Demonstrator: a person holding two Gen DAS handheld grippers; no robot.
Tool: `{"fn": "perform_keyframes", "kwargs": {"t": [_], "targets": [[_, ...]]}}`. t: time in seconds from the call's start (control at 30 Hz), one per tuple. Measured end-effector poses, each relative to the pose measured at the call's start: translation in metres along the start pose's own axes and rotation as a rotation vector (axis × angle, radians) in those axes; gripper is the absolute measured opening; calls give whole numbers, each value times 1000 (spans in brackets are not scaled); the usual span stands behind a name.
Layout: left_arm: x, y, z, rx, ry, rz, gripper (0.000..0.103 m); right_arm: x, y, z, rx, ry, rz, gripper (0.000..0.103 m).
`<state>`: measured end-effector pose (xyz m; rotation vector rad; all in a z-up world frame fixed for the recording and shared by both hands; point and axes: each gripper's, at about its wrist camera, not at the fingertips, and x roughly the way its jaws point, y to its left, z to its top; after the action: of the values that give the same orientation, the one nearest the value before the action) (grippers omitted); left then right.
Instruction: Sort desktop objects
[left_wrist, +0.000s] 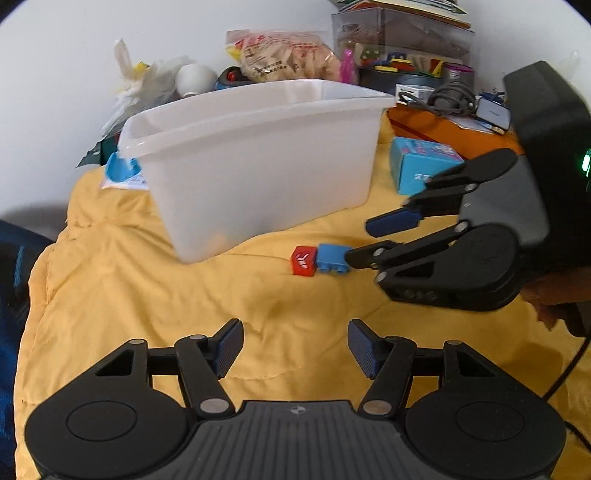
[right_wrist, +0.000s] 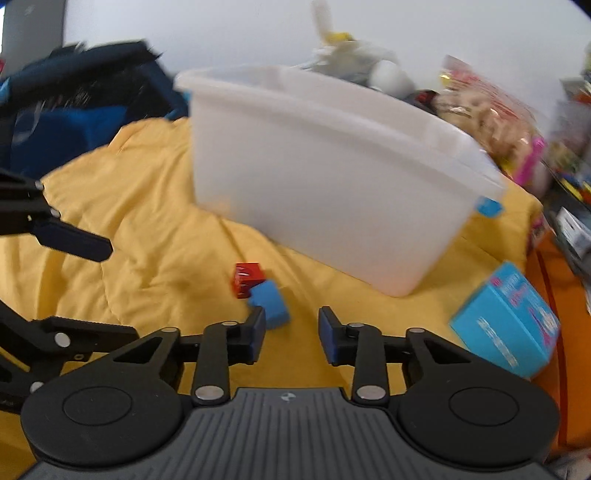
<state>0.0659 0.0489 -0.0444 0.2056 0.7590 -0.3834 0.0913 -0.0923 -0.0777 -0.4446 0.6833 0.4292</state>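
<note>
A red cube (left_wrist: 303, 261) and a blue toy brick (left_wrist: 331, 258) lie side by side on the yellow cloth (left_wrist: 184, 295), just in front of a white plastic bin (left_wrist: 255, 162). My left gripper (left_wrist: 295, 349) is open and empty, well short of the blocks. My right gripper (left_wrist: 360, 240) comes in from the right, open, its lower finger touching the blue brick. In the right wrist view the right gripper (right_wrist: 291, 334) is open, with the blue brick (right_wrist: 269, 302) by its left finger and the red cube (right_wrist: 247, 278) beyond. The bin (right_wrist: 332, 192) stands behind.
A light blue carton (left_wrist: 417, 166) lies right of the bin, also in the right wrist view (right_wrist: 509, 325). Snack bags (left_wrist: 284, 55), a clear toy box (left_wrist: 402, 44), cables and an orange surface (left_wrist: 443, 129) crowd the back. A dark blue bag (right_wrist: 74, 107) sits at left.
</note>
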Motion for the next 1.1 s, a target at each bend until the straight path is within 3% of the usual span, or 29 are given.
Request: {"fn": "perform_keyframes", "kwargs": {"t": [0.17,0.37,0.4,0.63,0.77,0.8,0.93,1.07,1.1], "targets": [[1,3,4,-10,1,13,66,16,22,3,-150,2,6,24],[7,2,10,-5,-2,-1,66,35,14,-2,-172,46,-26,22],[10,2,13,-2,-11,-7,66,36,9,-3,-154,47,-12,18],[45,-3,36,14,-34,-35,66,9,-32,-16,118,91,46,17],[72,3,50,-61,-4,-23,64,-11,-45,-38,256,114,56,18],[78,4,53,-82,4,-36,62,-16,-45,-43,268,120,52,18],[94,-1,52,-62,35,-68,38,-24,-39,-54,277,130,44,18],[94,-3,42,-46,51,-71,22,-28,-31,-50,273,113,50,18],[91,-2,40,-47,54,-79,22,-28,-30,-47,266,111,50,18]]}}
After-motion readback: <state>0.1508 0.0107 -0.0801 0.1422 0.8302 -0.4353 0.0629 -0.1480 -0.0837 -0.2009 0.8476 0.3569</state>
